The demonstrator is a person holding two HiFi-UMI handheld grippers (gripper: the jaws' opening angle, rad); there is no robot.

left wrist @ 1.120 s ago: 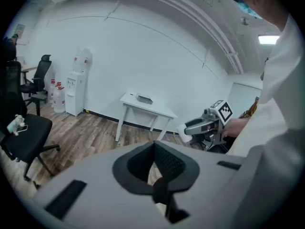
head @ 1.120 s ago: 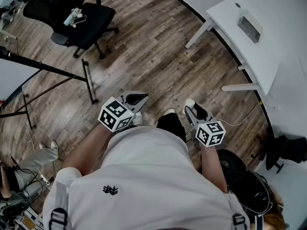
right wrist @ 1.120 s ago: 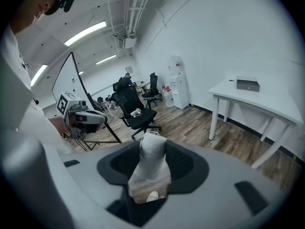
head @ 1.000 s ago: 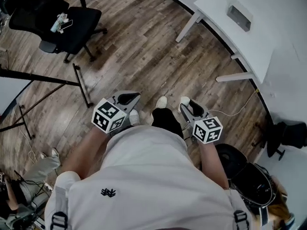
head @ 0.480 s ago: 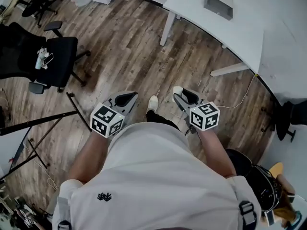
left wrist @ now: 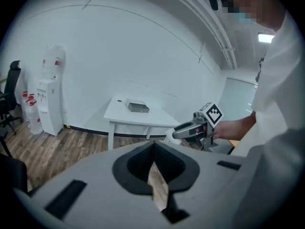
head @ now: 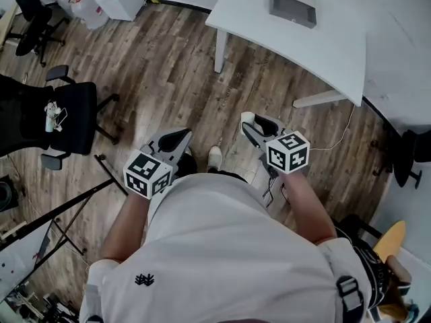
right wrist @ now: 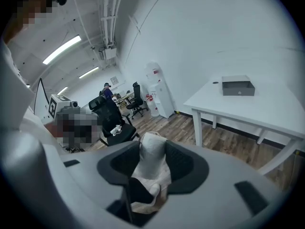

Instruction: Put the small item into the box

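A small grey open box stands on a white table ahead of me; it also shows as the box and the box. My right gripper is held at waist height over the wooden floor, short of the table. It is shut on a soft white item that pokes out past the jaws as the item. My left gripper hangs beside it with its jaws together and nothing held. In their own views these are the left gripper and the right gripper.
A black office chair stands to the left, with a black stand's legs below it. A water dispenser is against the wall left of the table. A thin cable runs over the floor by the table leg.
The view has swung and advanced toward the table, which now sits nearer and more central. Both grippers keep the same pose in front of the body, the white item still held.
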